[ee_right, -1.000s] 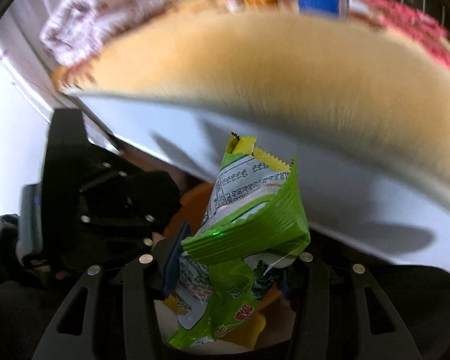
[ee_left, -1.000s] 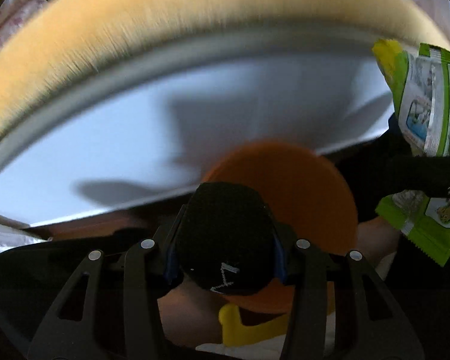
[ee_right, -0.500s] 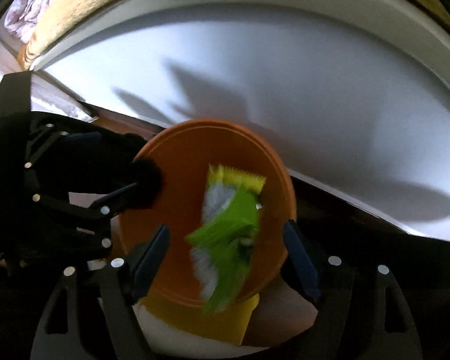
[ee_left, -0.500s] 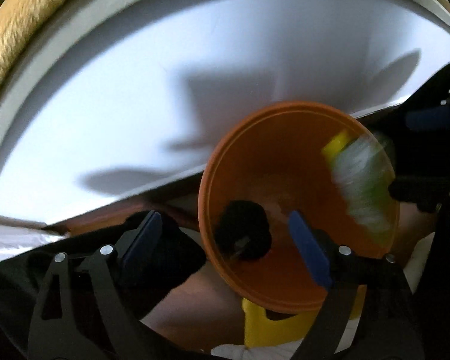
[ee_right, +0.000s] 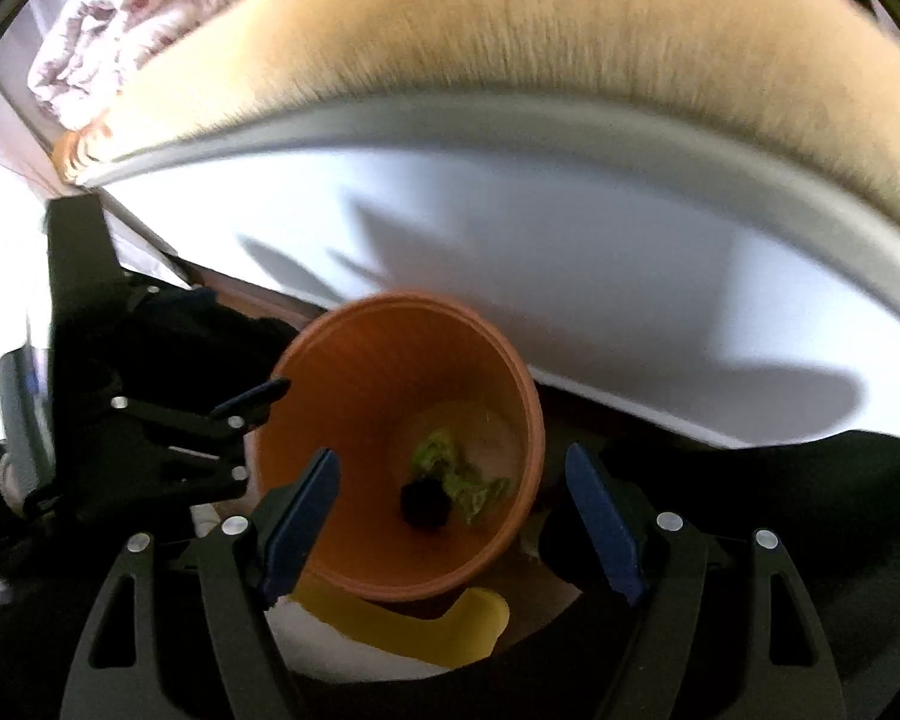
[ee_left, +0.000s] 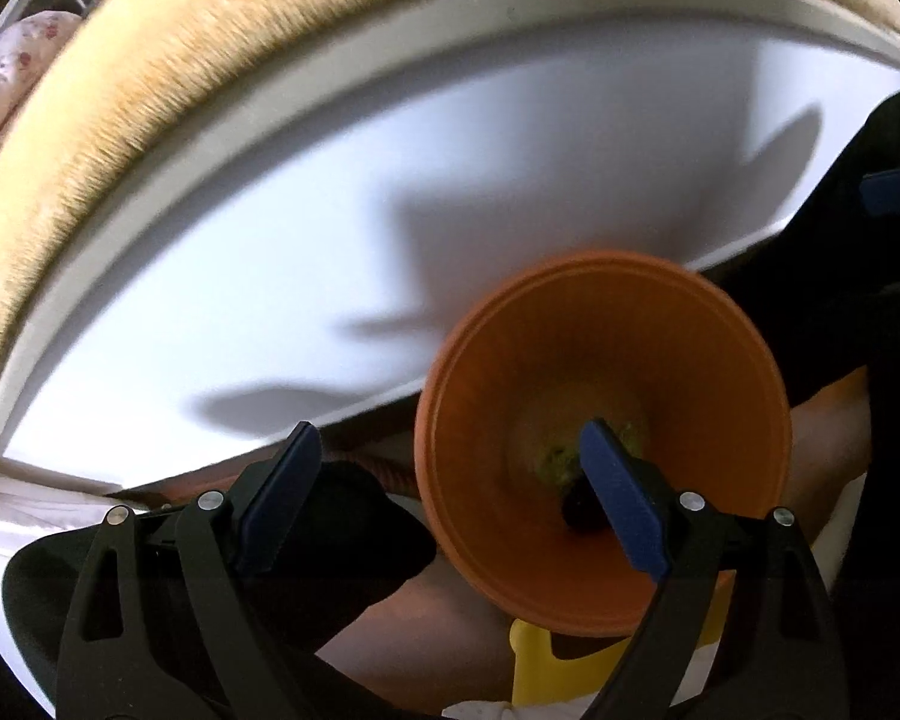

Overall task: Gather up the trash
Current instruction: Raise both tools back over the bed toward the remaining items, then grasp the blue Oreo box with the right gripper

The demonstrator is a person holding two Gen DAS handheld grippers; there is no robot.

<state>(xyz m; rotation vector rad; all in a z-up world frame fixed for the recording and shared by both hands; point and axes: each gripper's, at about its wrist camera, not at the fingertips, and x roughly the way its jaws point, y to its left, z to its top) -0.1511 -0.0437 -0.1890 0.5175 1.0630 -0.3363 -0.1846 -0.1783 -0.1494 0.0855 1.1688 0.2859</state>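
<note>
An orange bin [ee_left: 492, 450] [ee_right: 354, 408] stands on the floor below a white panel. At its bottom lie a crumpled green wrapper [ee_right: 456, 474] [ee_left: 561, 453] and a small black object [ee_right: 426, 501] [ee_left: 576, 513]. My left gripper [ee_left: 450, 498] hangs open above the bin's left rim, nothing between its blue pads. My right gripper [ee_right: 450, 519] is open too, straddling the bin's mouth from above, apart from the trash. In the right wrist view the left gripper [ee_right: 252, 402] shows beside the bin's left edge.
A white panel [ee_left: 390, 240] [ee_right: 630, 276] rises just behind the bin, topped by a fuzzy beige cover [ee_left: 210, 60] [ee_right: 510, 36]. A floral quilt [ee_right: 90, 78] lies at the far left. A yellow object [ee_right: 468, 624] [ee_left: 540, 660] sits under the bin's near side.
Both grippers opened. The black object left the left gripper and the green wrapper left the right one; both fell into the orange bin and now lie at its bottom.
</note>
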